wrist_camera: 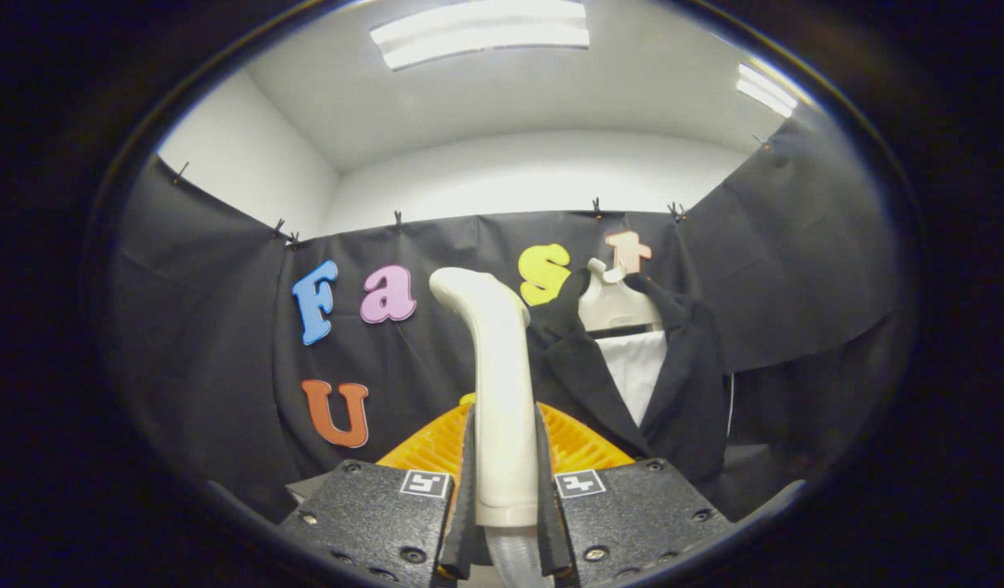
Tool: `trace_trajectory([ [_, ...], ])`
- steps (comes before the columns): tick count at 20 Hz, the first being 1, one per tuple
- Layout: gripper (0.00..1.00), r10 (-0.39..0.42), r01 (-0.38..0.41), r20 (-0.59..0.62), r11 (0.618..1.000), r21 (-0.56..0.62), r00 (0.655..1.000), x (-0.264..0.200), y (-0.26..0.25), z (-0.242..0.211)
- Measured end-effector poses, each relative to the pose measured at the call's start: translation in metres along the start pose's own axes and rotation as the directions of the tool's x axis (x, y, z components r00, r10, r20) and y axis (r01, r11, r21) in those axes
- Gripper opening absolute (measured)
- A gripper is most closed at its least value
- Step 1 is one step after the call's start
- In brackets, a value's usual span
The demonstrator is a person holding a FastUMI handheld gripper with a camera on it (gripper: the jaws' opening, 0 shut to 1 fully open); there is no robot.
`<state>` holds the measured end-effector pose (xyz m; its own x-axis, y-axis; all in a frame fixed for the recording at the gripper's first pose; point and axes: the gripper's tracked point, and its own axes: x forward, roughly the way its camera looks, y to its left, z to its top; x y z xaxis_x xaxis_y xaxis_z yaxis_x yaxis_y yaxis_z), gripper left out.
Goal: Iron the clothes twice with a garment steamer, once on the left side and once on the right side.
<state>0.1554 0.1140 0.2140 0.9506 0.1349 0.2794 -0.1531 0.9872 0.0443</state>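
Note:
A cream garment steamer [497,384] stands upright between my fingers, its curved head rising above them and a clear hose leaving its lower end. My gripper [504,490] is shut on the steamer's handle, both fingers pressing its sides. Beyond the fingers and a little to the right hangs a black jacket [681,384] over a white shirt [635,371] on a cream hanger [616,302]. The steamer's head is left of the jacket's lapel and apart from the cloth.
The black cloth wall [224,327] runs behind the jacket and wraps round both sides. White walls and ceiling lights [481,33] rise above it. An orange ribbed part [579,441] sits just behind the fingers.

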Motion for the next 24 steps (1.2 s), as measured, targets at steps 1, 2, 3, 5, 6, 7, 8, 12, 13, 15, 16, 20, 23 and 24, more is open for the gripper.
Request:
trace_trajectory([
  [1, 0.33, -0.022, 0.022, 0.005, 1.0, -0.011, 1.0, 0.002, -0.005, 0.001],
  [2, 0.33, -0.046, 0.046, 0.001, 0.999, -0.029, 0.999, 0.006, -0.014, 0.0],
  [3, 0.34, -0.063, 0.063, -0.002, 0.998, -0.032, 0.998, 0.008, -0.02, -0.002],
  [5, 0.34, -0.101, 0.1, -0.021, 0.994, -0.041, 0.995, 0.017, -0.035, -0.01],
  [6, 0.34, -0.12, 0.119, -0.026, 0.992, -0.048, 0.992, 0.022, -0.041, -0.013],
  [7, 0.34, -0.143, 0.141, -0.029, 0.988, -0.055, 0.989, 0.029, -0.047, -0.017],
  [8, 0.34, -0.154, 0.152, -0.03, 0.987, -0.058, 0.988, 0.033, -0.051, -0.019],
  [12, 0.34, -0.176, 0.172, -0.056, 0.983, -0.065, 0.983, 0.049, -0.058, -0.028],
  [13, 0.34, -0.181, 0.177, -0.052, 0.982, -0.069, 0.982, 0.053, -0.058, -0.028],
  [15, 0.34, -0.189, 0.182, -0.071, 0.978, -0.097, 0.979, 0.051, -0.058, -0.039],
  [16, 0.34, -0.189, 0.18, -0.079, 0.978, -0.104, 0.979, 0.051, -0.058, -0.045],
  [20, 0.34, -0.189, 0.175, -0.11, 0.976, -0.126, 0.976, 0.043, -0.058, -0.065],
  [23, 0.34, -0.199, 0.178, -0.135, 0.972, -0.156, 0.971, 0.033, -0.063, -0.082],
  [24, 0.34, -0.2, 0.177, -0.144, 0.971, -0.158, 0.969, 0.03, -0.063, -0.088],
])
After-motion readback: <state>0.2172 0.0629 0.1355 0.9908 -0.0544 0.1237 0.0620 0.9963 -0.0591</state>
